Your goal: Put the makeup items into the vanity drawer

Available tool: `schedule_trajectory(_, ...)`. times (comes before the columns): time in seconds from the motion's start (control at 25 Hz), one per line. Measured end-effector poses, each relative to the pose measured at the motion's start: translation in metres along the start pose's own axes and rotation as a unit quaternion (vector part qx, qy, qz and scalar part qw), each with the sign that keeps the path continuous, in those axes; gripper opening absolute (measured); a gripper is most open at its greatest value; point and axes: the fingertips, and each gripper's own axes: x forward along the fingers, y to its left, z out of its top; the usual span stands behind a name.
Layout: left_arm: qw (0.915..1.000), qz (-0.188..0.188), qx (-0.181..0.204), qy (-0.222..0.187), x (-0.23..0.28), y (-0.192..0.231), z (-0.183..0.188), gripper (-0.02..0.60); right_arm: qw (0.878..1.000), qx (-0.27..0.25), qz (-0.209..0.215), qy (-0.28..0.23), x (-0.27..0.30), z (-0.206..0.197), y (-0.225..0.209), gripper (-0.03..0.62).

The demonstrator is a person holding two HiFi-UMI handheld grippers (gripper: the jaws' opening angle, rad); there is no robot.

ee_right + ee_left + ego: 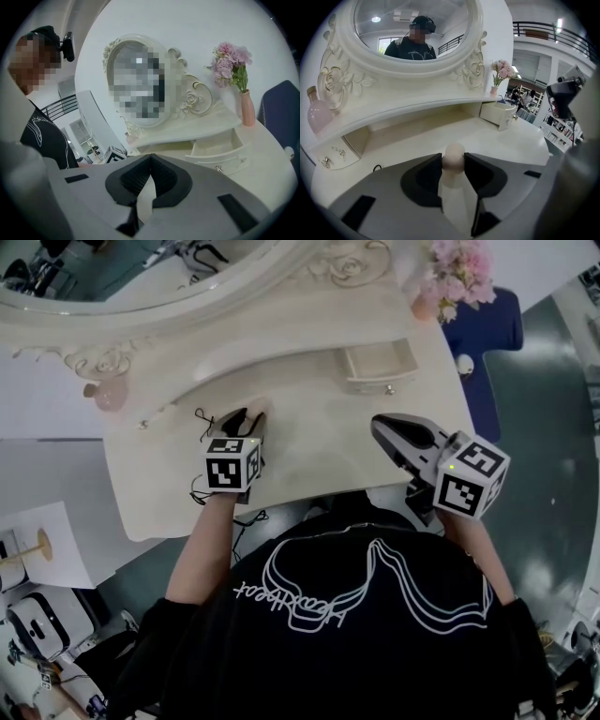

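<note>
Your left gripper [248, 418]: clamped on round-topped cream makeup item [453, 158] | open drawer [375, 365]: far-right of it | right gripper [150, 159]: closed, empty, nearer.

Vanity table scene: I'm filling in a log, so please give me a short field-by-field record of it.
surface: cream vanity table
drawer: drawer on the right side, pulled open; no item seen inside
left gripper: left gripper closed on a pale round-capped item, above the tabletop
right gripper: right gripper with jaws together, nothing between them
left shelf: pink bottle
right shelf: pink vase of flowers
task state: held item not yet in the drawer
</note>
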Motion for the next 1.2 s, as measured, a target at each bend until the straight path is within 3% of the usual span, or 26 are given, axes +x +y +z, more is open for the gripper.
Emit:
schedule_trajectory(0.32,0.9991,-0.032,0.018,-0.023,-0.011,-0.023,0.029,0.146,1.0,0.005,-0.005,-0.009,-0.004,-0.001,-0.003,0.005)
schedule_trajectory(0.56,0.9948,-0.071,0.033,-0.065,-0.023,-0.052,0.07,0.146,1.0,0.008,-0.014,-0.02,-0.013,-0.001,-0.009,0.005)
schedule_trajectory(0.92,0.9825,-0.122,0.058,-0.128,-0.038,-0.102,0.133,0.144,0.999,0.021,-0.032,-0.038,-0.034,-0.001,-0.026,0.005)
schedule_trajectory(1.2,0.9713,-0.16,0.091,-0.15,-0.025,-0.146,0.174,0.144,0.997,0.03,-0.047,-0.055,-0.052,0.006,-0.049,0.005)
